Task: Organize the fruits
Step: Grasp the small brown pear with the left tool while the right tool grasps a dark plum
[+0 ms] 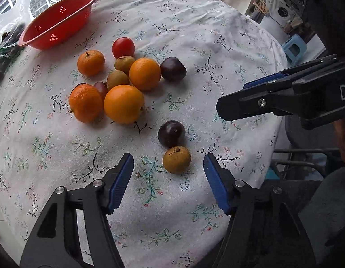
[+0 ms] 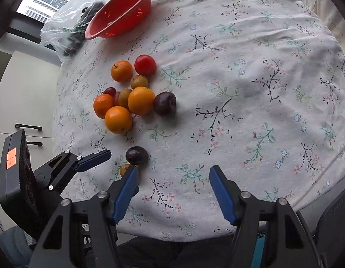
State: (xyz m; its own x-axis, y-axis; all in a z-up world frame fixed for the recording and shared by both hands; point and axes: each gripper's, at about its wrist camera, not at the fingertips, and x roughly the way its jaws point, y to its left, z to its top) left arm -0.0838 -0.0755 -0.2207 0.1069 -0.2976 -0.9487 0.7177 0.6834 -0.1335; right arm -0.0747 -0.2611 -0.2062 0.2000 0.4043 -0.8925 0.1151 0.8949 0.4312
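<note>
Hovering left tongs (image 1: pixel 168 167) released, brown fruit (image 1: pixel 176 159) stem up, right tongs (image 2: pixel 172 178) released

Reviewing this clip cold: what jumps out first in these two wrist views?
The cluster of oranges and smaller fruits sits mid-table on the floral tablecloth, with the empty red colander beyond it near the window edge. Closer in, a dark plum and a small brown fruit lie apart from the pile, just ahead of the open left gripper. The right gripper hovers open over bare cloth.
</note>
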